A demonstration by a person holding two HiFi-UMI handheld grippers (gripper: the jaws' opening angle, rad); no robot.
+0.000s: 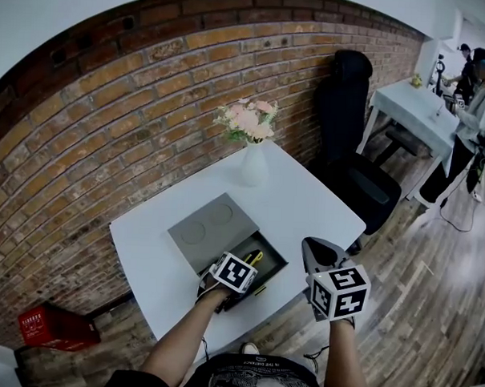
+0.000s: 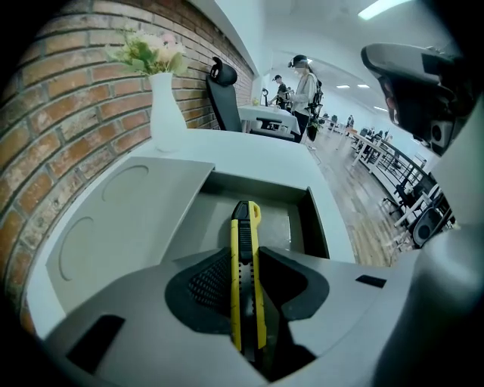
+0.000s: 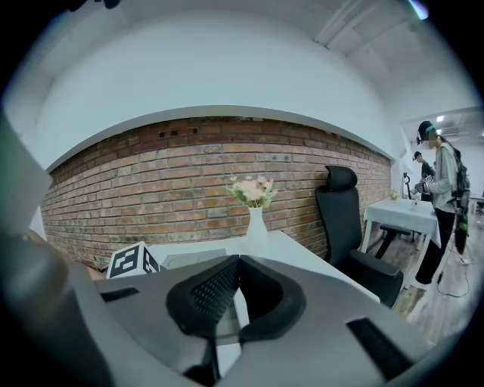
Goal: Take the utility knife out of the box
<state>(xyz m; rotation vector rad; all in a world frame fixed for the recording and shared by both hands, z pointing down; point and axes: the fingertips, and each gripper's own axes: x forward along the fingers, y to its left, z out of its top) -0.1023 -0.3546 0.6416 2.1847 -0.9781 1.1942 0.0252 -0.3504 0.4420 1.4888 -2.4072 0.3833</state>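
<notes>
In the head view, the left hand-held gripper (image 1: 251, 265) reaches into the open grey box (image 1: 273, 266) at the lower centre of the frame, near the front edge of the white worktop (image 1: 306, 199). Seen from its own camera, this hand-held gripper (image 2: 243, 261) is clenched on the utility knife (image 2: 245, 219): both dark pads press the yellow-and-black handle from either side, and the knife's far end points out over the inside of the box (image 2: 265, 190). Whether the knife is clear of the box floor I cannot tell. The grey lid (image 1: 213, 226) with two round recesses lies over the box's upper-left part. The right hand-held gripper (image 1: 322, 255) hangs just right of the box, apart from it; in its own view the right hand-held gripper (image 3: 237, 261) has its pads closed together with nothing between them. Toward the upper centre a white vase (image 1: 253, 167) of pale flowers (image 1: 250, 121) stands on the worktop by the brick wall (image 1: 109, 119). A black chair (image 1: 350, 129) stands to the right.
</notes>
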